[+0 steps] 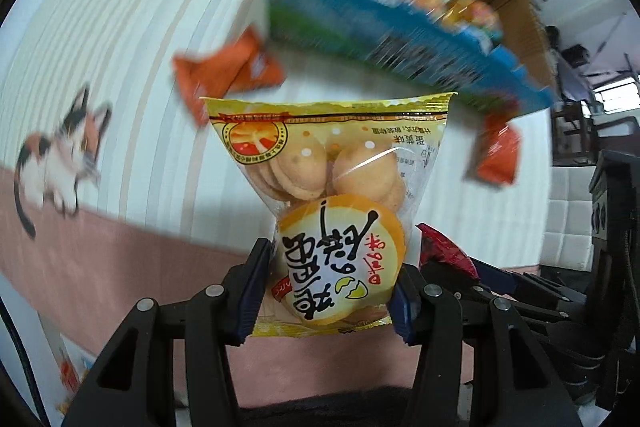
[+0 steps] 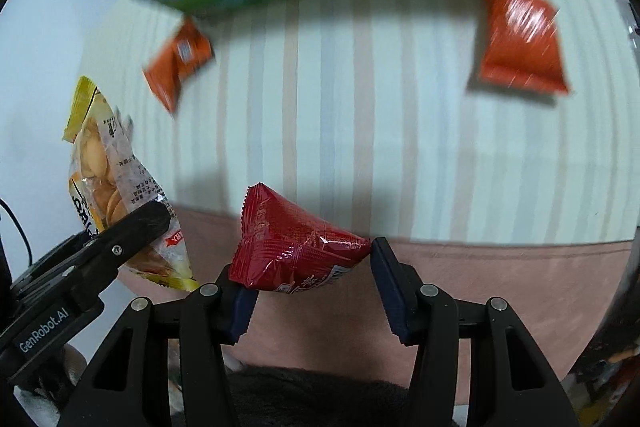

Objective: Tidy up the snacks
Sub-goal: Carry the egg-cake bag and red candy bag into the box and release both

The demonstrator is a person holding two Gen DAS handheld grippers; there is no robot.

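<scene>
My left claw (image 1: 326,291) is squeezed tight on a yellow bag of round cookies (image 1: 332,195). The bag sticks up between the two blue pads, held up in the air over the bench (image 1: 132,75). My right claw (image 2: 312,287) is pinching a shiny red snack pack (image 2: 296,247) — the left pad holds one corner and the right pad touches the other end. That pack is also up off the bench.

The bench has a cloth with pale stripes, a pink edge and a picture of a cat (image 1: 64,151). Two orange snack packs lie on it, well apart — one on the left (image 2: 180,61) and one on the right (image 2: 520,43). Just behind them stands a blue box (image 1: 384,35), blurry, with lots of bright snacks inside.
</scene>
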